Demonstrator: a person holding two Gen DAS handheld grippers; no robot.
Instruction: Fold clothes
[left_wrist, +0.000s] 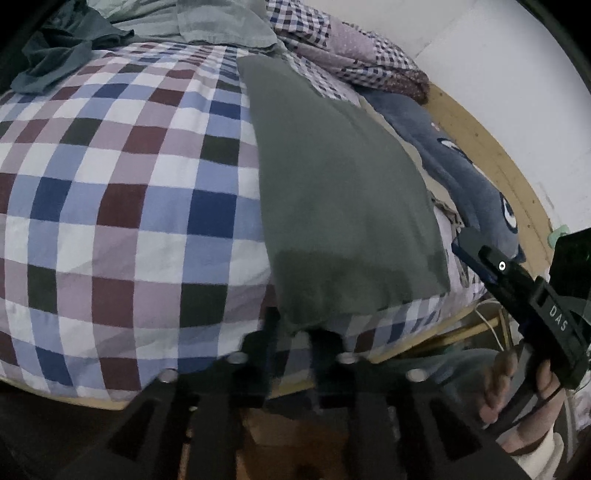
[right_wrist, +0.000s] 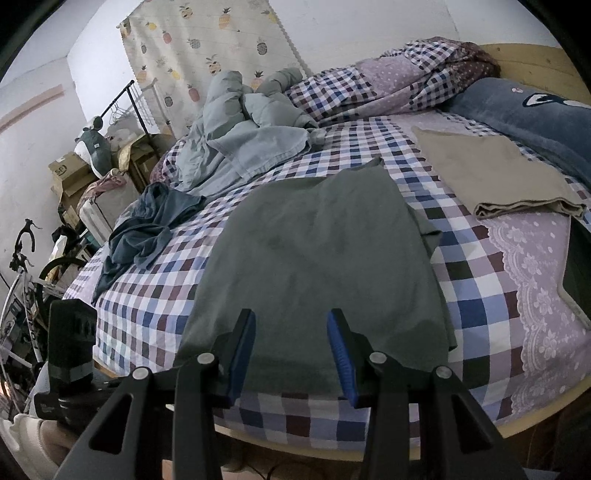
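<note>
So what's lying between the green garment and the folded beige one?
Only bare checked bedsheet separates the green garment from the folded beige garment, per the right wrist view.

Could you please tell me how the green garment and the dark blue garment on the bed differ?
The green garment lies spread flat at the bed's near edge; the dark blue garment is crumpled in a heap further left. The green one covers more of the checked bedsheet. Neither is gripped.

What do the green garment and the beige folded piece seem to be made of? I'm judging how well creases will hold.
The green garment looks like soft matte knit, probably cotton jersey: it drapes limply over the bed edge with gentle ripples. The beige folded piece seems a thicker, stiffer woven cloth, its folded edge rounded and bulky. Neither weave is clearly visible.
</note>
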